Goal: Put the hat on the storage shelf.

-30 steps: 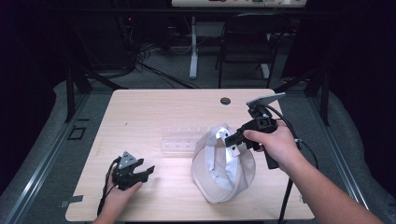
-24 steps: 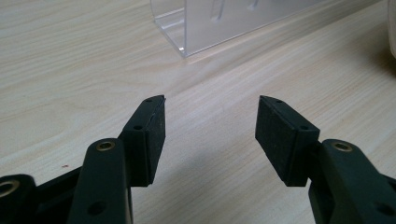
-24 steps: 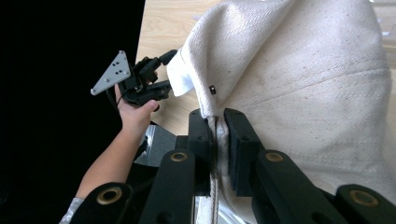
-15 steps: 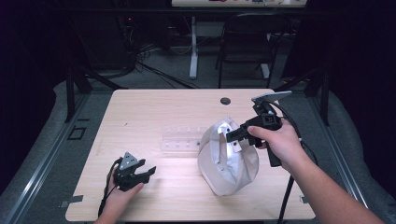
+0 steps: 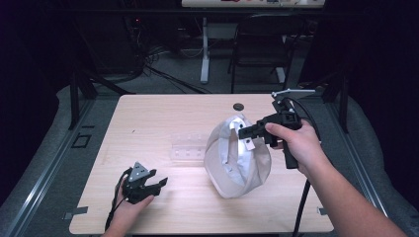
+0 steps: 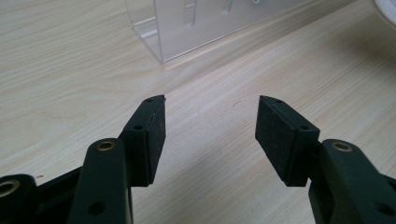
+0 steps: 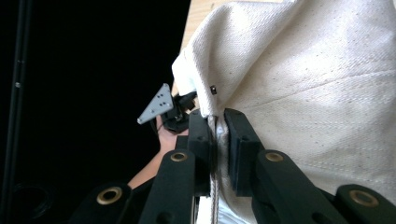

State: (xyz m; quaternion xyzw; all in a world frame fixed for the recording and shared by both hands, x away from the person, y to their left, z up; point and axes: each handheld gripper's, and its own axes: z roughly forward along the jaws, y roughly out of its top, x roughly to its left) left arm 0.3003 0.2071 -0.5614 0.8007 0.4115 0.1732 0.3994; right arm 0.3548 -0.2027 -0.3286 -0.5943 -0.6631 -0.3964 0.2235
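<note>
Right gripper [image 5: 245,133] clamped on rim hem of white canvas bag [image 5: 237,165]; bag lifted at one edge, base on table [image 5: 148,113].

Bag right of centre, just beside clear plastic rack [image 5: 188,147]; mouth up and tipped toward far edge, long axis near upright. Judged early: rim gripped and raised, nothing loaded or moved. Left gripper [image 5: 157,183] idle near front-left edge, jaws apart, empty, aimed at rack.
</note>
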